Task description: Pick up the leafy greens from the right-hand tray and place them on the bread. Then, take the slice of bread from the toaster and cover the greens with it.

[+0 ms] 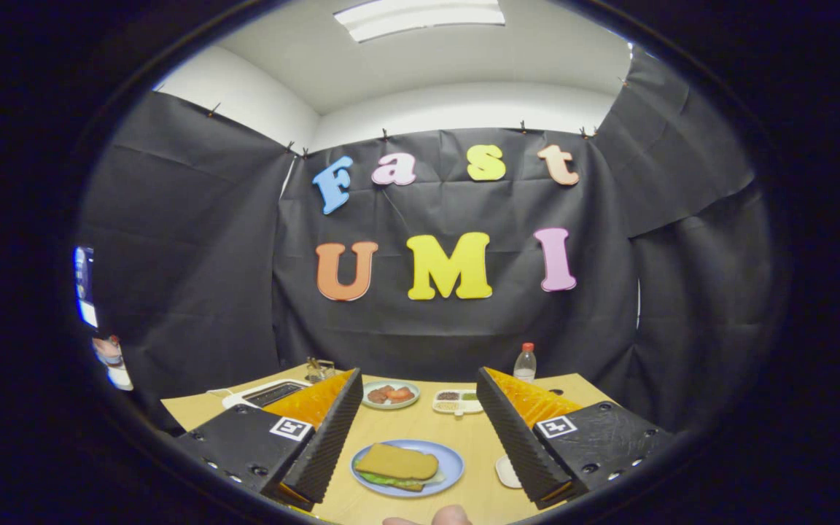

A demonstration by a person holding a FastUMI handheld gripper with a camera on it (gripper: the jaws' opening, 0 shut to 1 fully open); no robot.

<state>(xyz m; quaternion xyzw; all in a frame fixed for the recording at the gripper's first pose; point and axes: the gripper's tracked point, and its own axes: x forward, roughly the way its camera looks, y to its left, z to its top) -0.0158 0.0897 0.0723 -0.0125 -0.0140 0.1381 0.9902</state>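
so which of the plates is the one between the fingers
The blue plate holding the bread-topped sandwich, between the open fingers; the pale plate sits farther back.

We stood in a recording booth, not a real kitchen. Black cloth (194, 240) pinned up with small clips served as walls, with a plain white ceiling and a strip light (420, 16) above. A pale wooden table (464, 430) carried a mock meal: a toaster (263, 394), plates, a divided dish (458, 400) and a water bottle (526, 362). Our gripper (420, 430) hung open over it.
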